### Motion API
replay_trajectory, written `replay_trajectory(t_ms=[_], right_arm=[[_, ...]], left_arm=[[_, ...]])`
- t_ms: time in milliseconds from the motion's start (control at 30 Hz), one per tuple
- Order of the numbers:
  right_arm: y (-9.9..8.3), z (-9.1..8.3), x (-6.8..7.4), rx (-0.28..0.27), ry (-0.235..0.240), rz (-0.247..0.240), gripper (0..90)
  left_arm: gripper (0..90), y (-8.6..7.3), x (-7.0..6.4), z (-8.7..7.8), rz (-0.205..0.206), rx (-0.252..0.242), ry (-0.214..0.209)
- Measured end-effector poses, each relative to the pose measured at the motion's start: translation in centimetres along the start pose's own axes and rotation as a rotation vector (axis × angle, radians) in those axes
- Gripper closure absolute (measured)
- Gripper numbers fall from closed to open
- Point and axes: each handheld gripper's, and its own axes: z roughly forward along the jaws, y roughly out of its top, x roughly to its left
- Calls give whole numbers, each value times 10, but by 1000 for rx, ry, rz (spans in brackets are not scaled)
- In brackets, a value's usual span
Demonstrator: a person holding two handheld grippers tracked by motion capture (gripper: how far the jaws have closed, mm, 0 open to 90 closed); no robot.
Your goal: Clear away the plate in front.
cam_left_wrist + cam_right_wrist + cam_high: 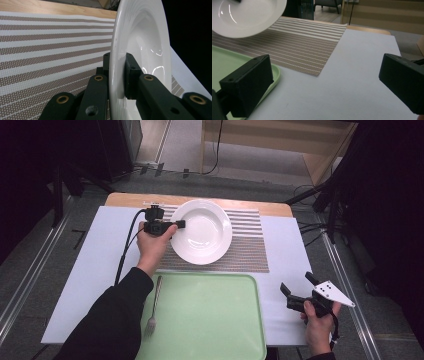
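A white deep plate (201, 231) is over the striped placemat (250, 245) at the back middle of the table. My left gripper (179, 224) is shut on its left rim. In the left gripper view the two jaws pinch the plate (142, 37) rim edge-on, with the placemat (50, 50) behind. In the right gripper view the plate (244, 15) looks lifted off the placemat (307, 42). My right gripper (296, 282) is open near the front right of the table, with nothing between its jaws (325, 82).
A pale green tray (210, 320) lies at the front middle, with a metal fork (154, 305) at its left side. The tray's corner (222, 62) sits just left of my right gripper. A white sheet (90, 270) covers the table. Floor rails run along both sides.
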Motion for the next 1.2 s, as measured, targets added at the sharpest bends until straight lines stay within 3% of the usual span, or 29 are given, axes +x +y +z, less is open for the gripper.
replay_trajectory(t_ms=[167, 400, 600, 800, 1200], right_arm=[[0, 0, -1, 1, -1, -1, 0], [0, -1, 0, -1, -1, -7, 0], [0, -1, 0, -4, 0, -4, 0], [0, -1, 0, -3, -1, -3, 0], [1, -1, 0, -7, 0, -12, 0]], left_arm=[[815, -1, 0, -8, -15, -6, -8], [814, -4, -2, -17, -1, -1, -18], [816, -6, -2, -24, -9, 3, -58], [815, -10, -6, -30, 19, 14, -62], [814, -22, -9, -40, 19, 16, -83]])
